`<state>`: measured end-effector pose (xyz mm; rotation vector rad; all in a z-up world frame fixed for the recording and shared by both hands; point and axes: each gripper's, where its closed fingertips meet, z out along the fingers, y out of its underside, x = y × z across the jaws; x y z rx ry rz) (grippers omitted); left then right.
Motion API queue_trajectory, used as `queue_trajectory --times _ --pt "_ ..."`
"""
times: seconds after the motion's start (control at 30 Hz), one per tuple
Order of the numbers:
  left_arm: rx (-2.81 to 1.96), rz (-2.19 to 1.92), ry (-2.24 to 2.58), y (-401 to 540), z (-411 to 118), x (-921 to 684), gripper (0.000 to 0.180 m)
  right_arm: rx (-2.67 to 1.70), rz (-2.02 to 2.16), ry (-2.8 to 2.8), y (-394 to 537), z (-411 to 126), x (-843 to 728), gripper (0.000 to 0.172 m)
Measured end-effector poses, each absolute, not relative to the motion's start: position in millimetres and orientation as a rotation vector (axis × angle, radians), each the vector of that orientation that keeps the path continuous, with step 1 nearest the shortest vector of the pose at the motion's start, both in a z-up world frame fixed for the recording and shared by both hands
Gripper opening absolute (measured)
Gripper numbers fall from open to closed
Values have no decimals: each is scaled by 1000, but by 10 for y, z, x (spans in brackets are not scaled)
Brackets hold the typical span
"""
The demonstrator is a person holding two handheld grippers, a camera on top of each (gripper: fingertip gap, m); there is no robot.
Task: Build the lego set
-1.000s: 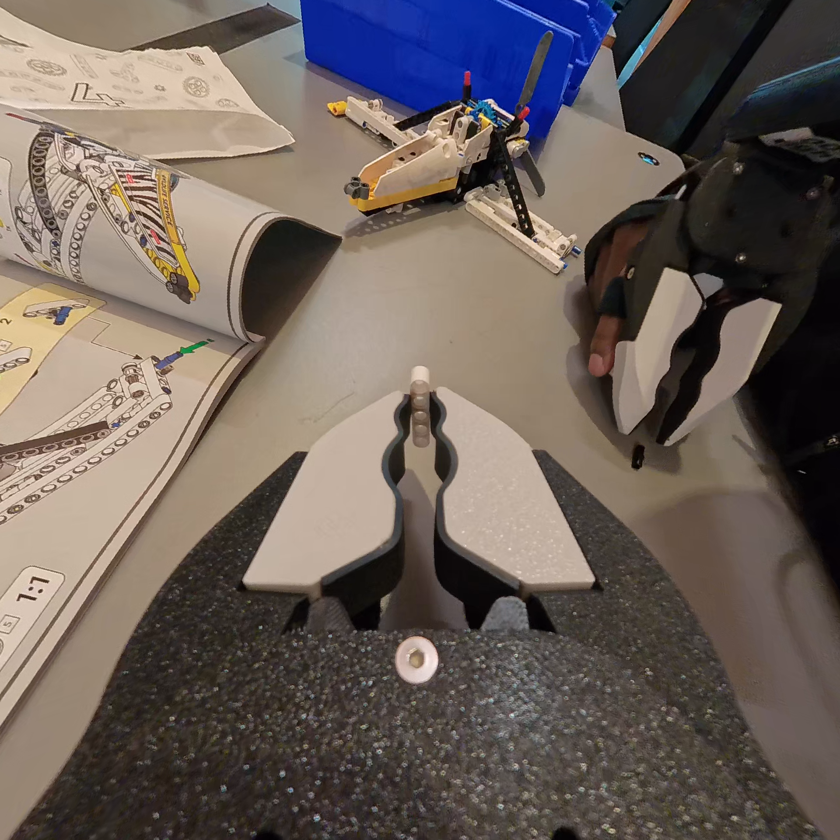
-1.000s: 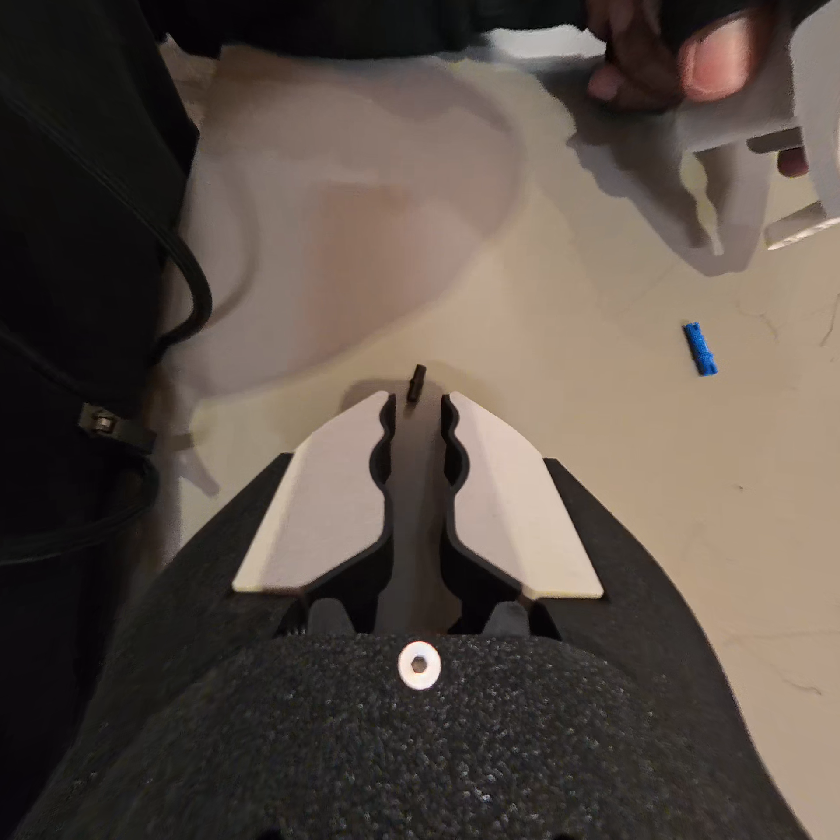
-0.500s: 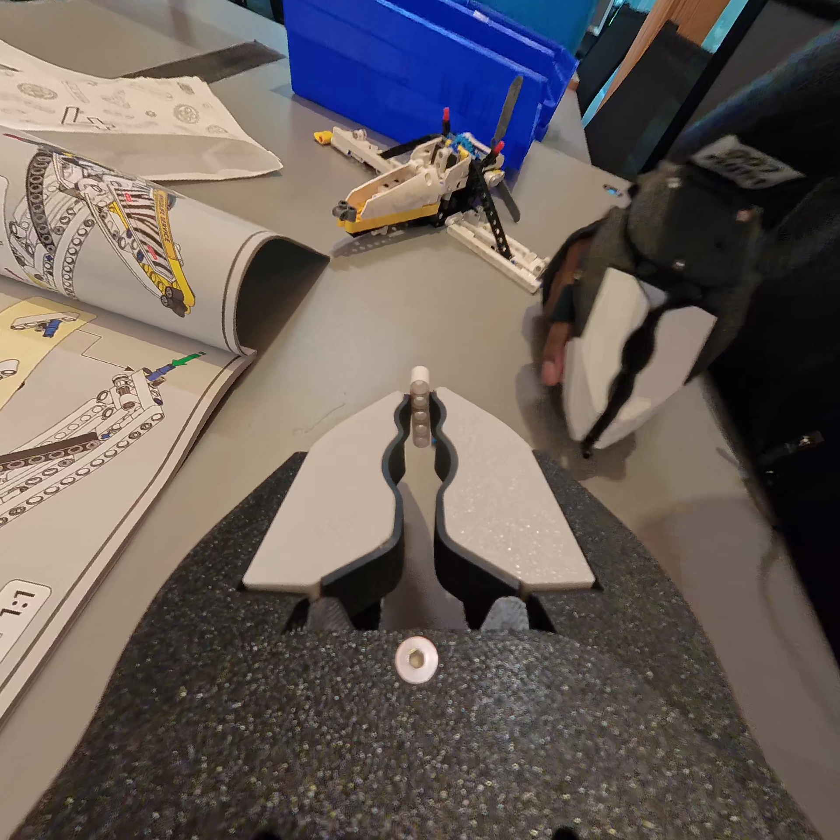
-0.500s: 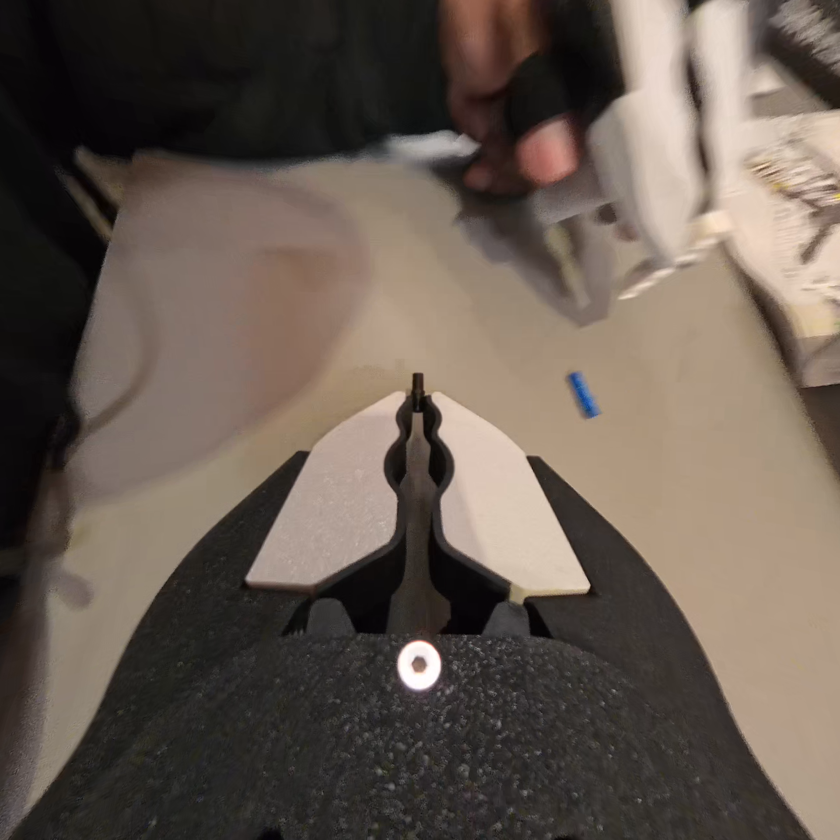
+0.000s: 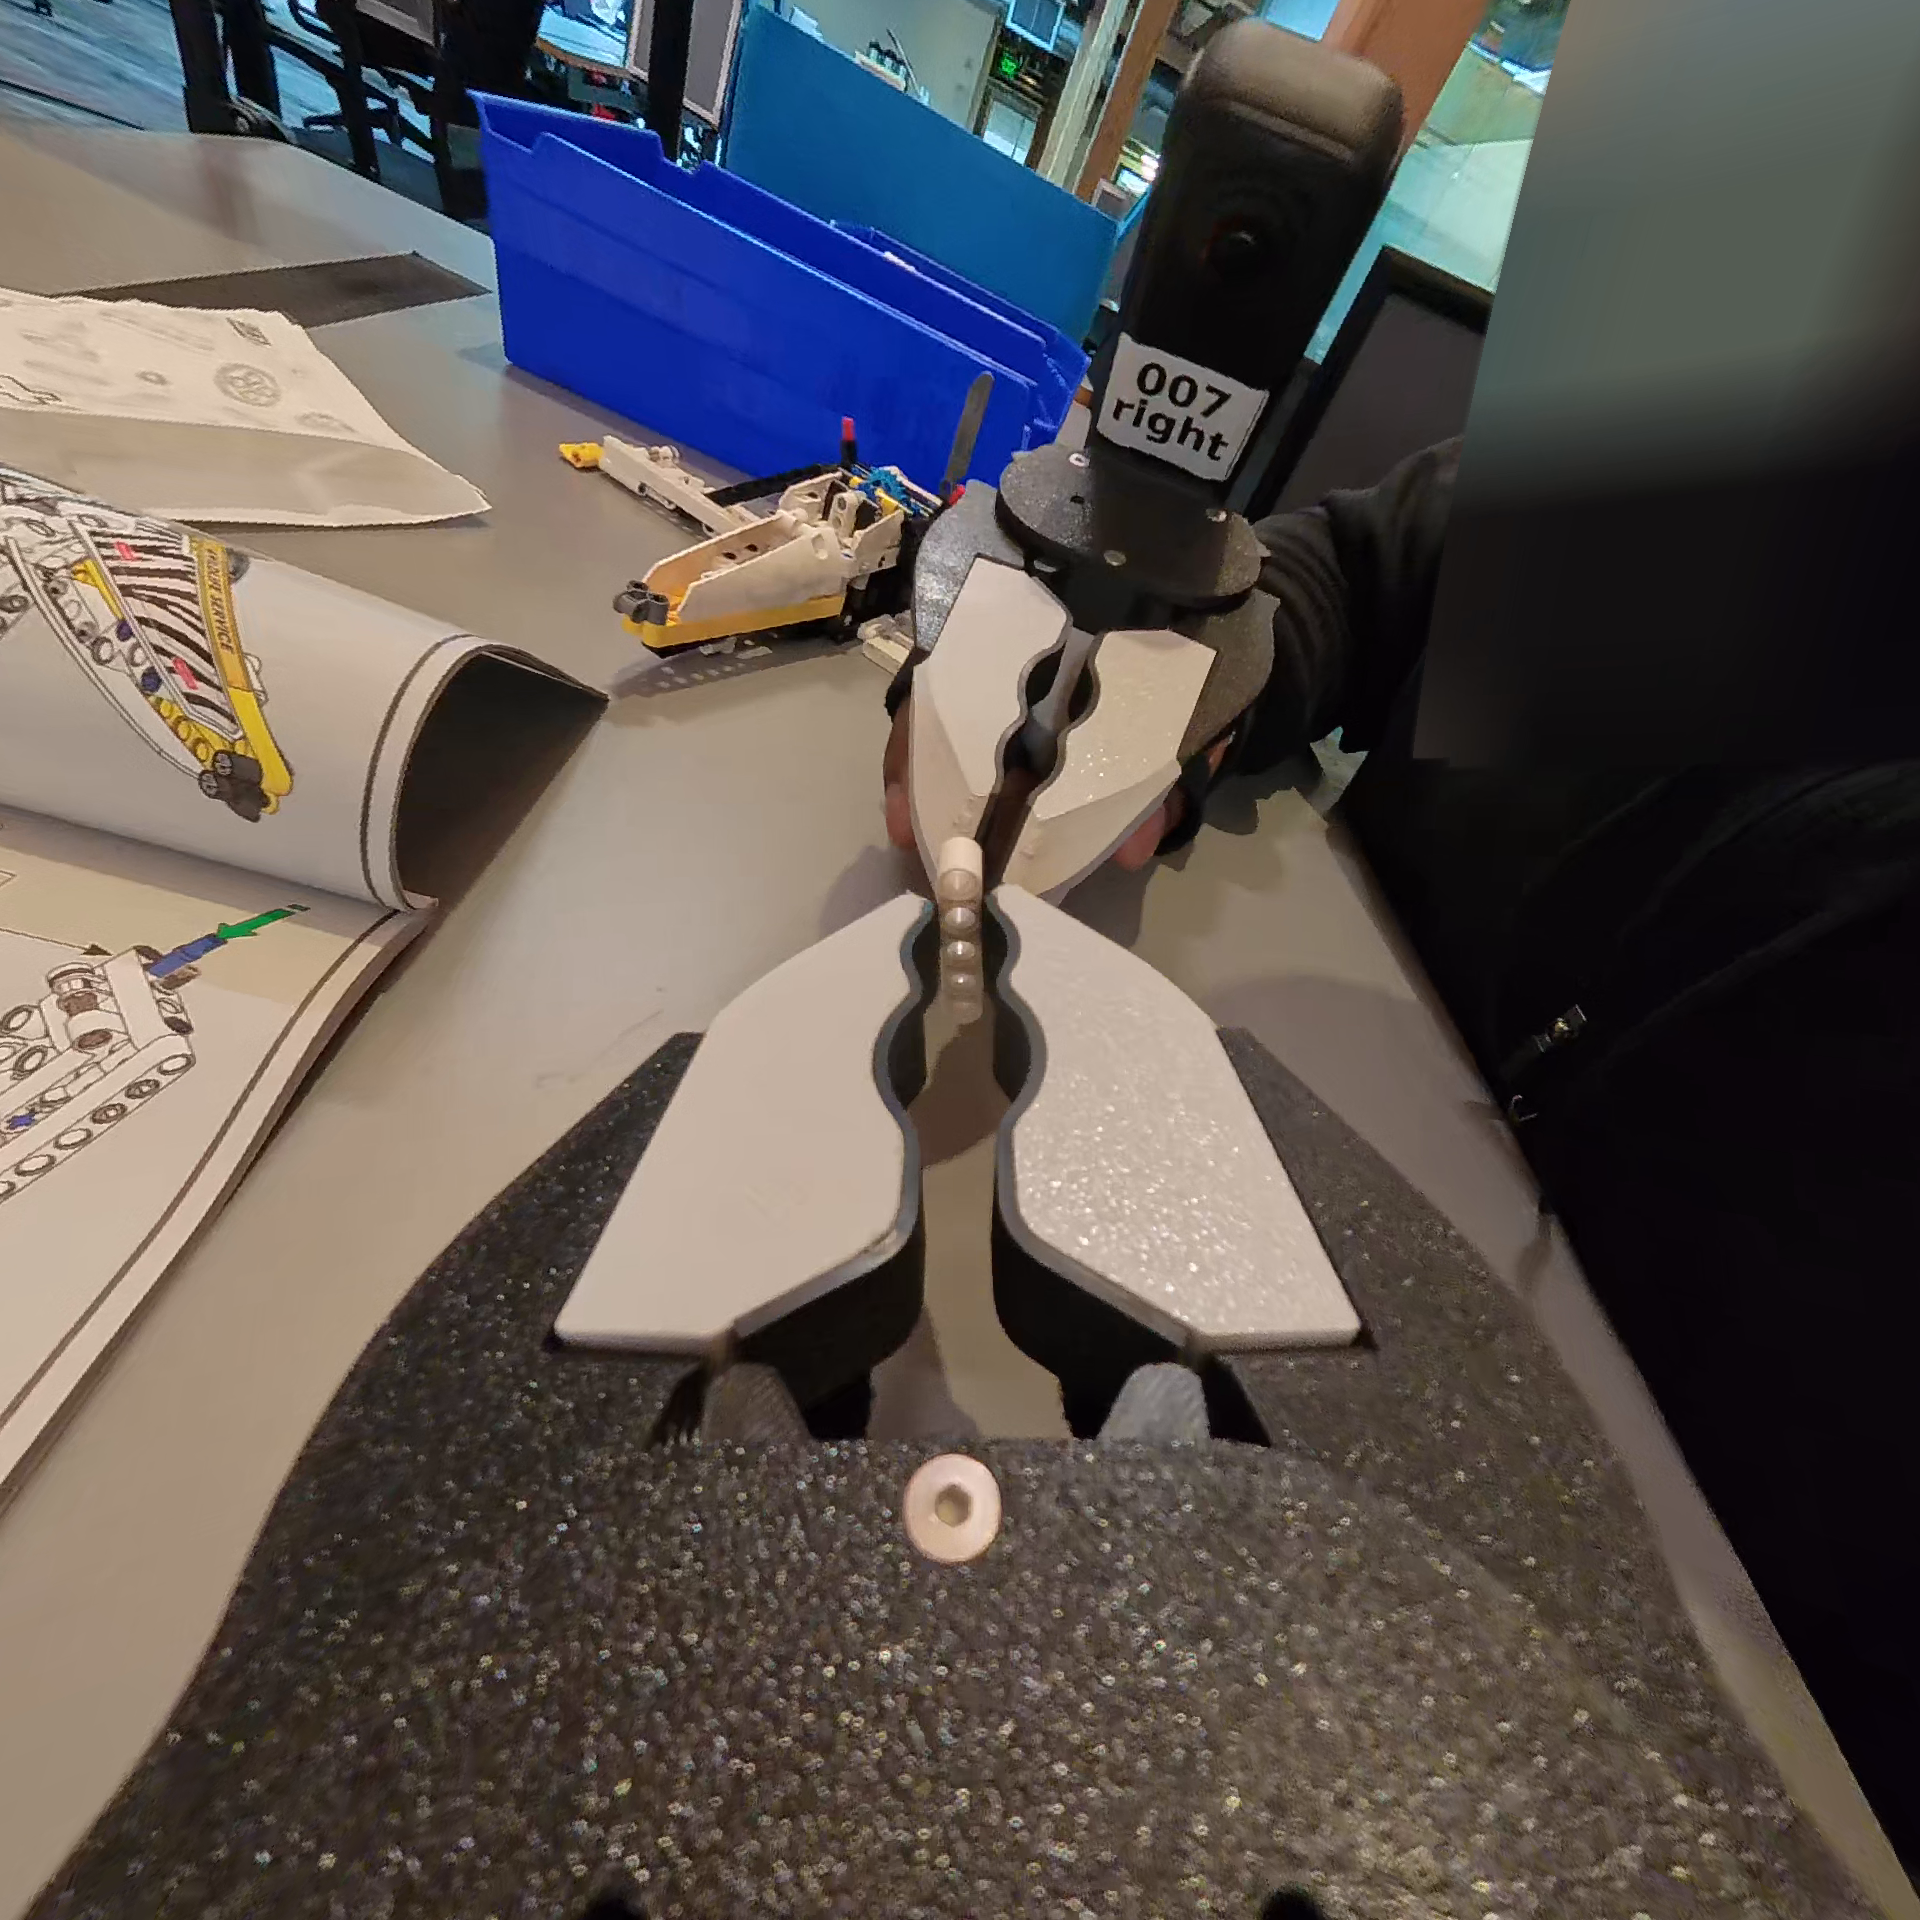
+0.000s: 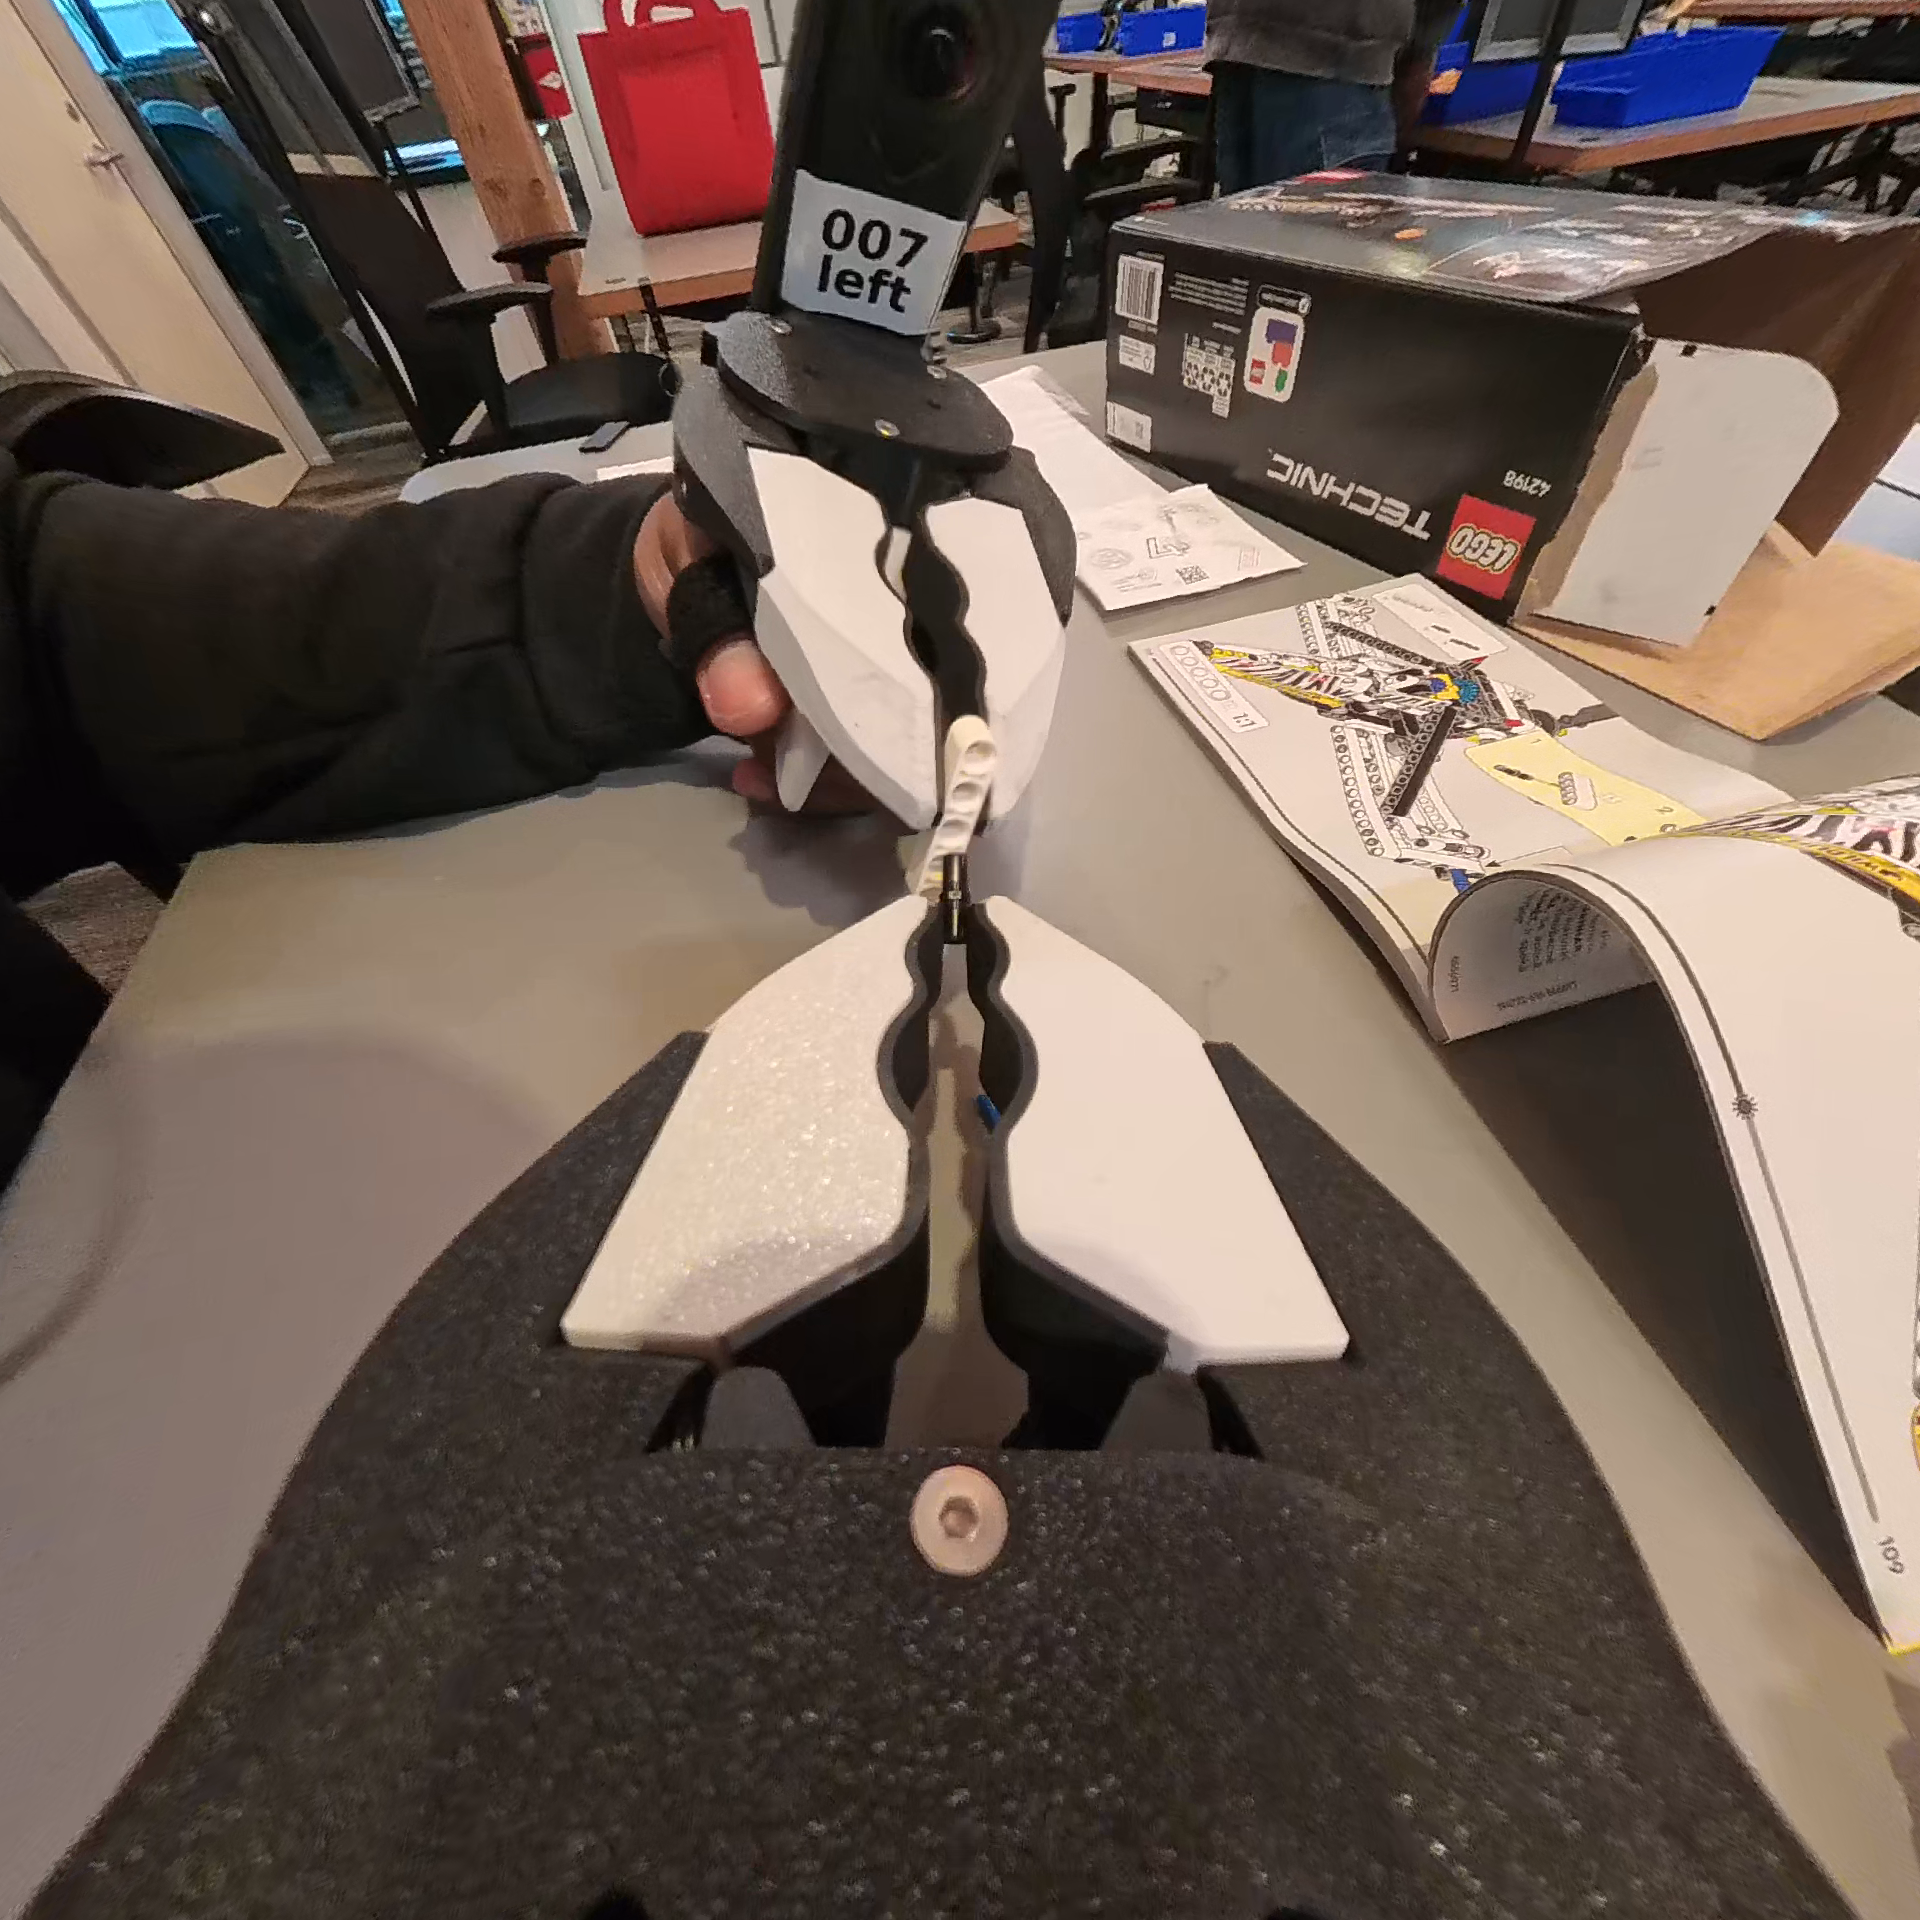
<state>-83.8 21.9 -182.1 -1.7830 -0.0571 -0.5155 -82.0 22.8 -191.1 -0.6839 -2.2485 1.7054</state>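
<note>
- The right gripper [image 6: 954, 914], which a second ago was low over the desk [image 5: 665, 831] with its jaws spread around a small black pin [image 6: 951, 902], is now lifted and pinching that pin at its tips, and it is meeting the left gripper [image 5: 961, 914] tip to tip
- The left gripper is clamping a white beam with a row of round holes [image 5: 958, 935], as it was before; the pads are pressing on both flat sides and one rounded end is sticking out past the fingertips
- In the right wrist view the beam [image 6: 961, 790] is standing steeply tilted, and the black pin is touching its lower end
- A hand [image 6: 727, 675] in a dark sleeve is gripping the left gripper's handle, resting near the desk's front edge
- A half-built white and yellow brick model [image 5: 769, 561] is sitting well apart, just before a blue bin [image 5: 727, 301]
- An open instruction booklet [image 5: 156, 831] is lying beside the left gripper, one page curling upward
- A black box [image 6: 1403, 364] is sitting at the desk's far side, beyond the booklet
- A loose printed sheet [image 5: 187, 405] is lying past the booklet
- Bare grey desk is lying open between the booklet and the grippers, and the desk's near edge is running close beside the right gripper
</note>
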Motion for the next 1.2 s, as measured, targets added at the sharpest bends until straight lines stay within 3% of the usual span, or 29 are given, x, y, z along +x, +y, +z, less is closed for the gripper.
queue_trajectory --times 1.2 --pt "-1962 -403 71 281 -2065 -663 7 -552 1537 -2486 229 -2144 -692 3"
